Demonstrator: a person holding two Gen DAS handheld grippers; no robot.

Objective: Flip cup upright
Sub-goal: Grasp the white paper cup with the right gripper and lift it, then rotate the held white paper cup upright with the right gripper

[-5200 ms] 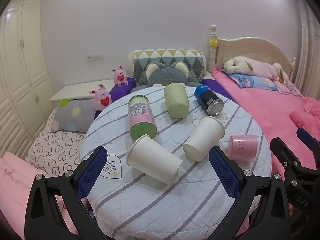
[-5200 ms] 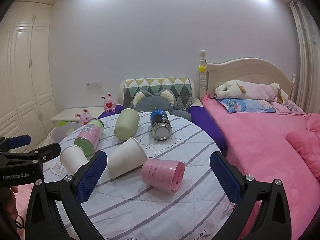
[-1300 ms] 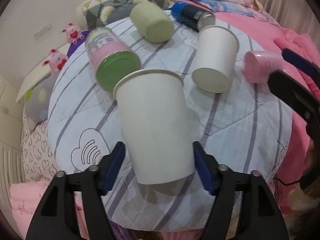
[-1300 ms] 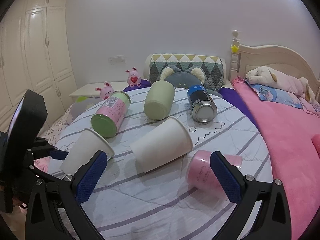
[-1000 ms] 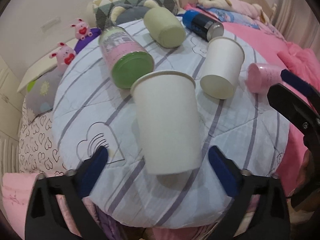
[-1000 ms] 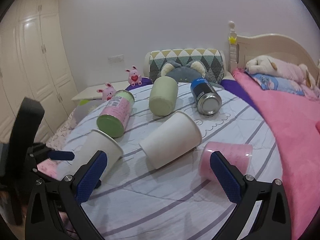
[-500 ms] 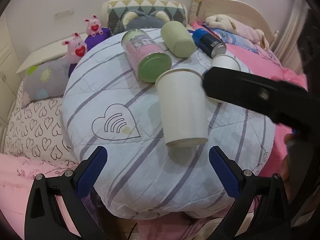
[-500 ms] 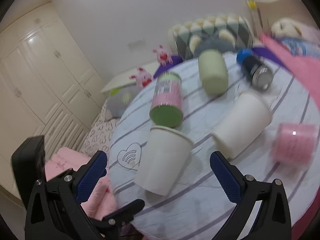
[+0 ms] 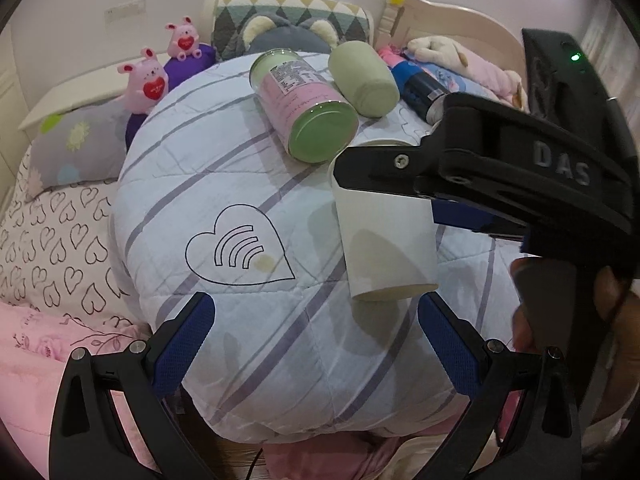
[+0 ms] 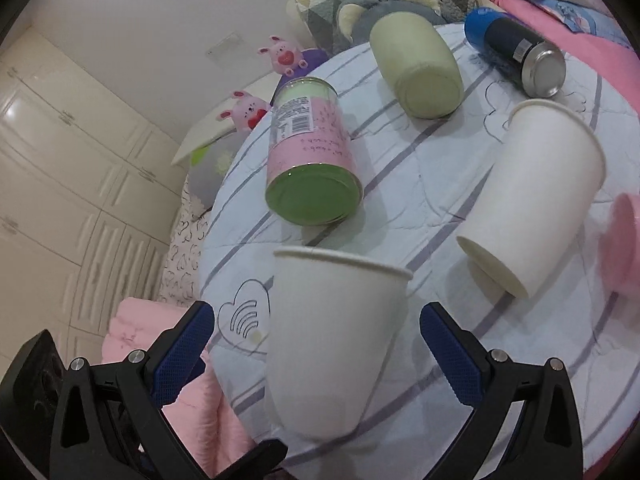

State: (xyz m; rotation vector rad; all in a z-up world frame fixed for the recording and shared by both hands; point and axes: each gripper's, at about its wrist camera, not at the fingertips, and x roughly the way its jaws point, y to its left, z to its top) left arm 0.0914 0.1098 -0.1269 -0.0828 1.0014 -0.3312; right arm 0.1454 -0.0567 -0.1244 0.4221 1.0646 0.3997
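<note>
A white paper cup (image 9: pixel 384 232) stands upright near the front edge of the round striped table (image 9: pixel 224 160). It also shows in the right wrist view (image 10: pixel 332 340), between the wide-open blue pads (image 10: pixel 182 348) of my right gripper (image 10: pixel 316 344), not touched. My left gripper (image 9: pixel 316 340) is open and empty, low at the table's front edge, left of the cup. The right gripper's black body (image 9: pixel 500 160) crosses the left wrist view above the cup. A second white paper cup (image 10: pixel 536 196) lies on its side to the right.
On their sides lie a pink-and-green can (image 10: pixel 312 160), a pale green cup (image 10: pixel 420 68), a blue-and-black can (image 10: pixel 520 56) and a pink cup (image 10: pixel 624 248). Pillows, plush pigs (image 9: pixel 148 80) and a pink bed (image 10: pixel 592 28) surround the table.
The left gripper set the white cup upright, opened and drew back to the left. The right gripper swung in from the right and now brackets that cup.
</note>
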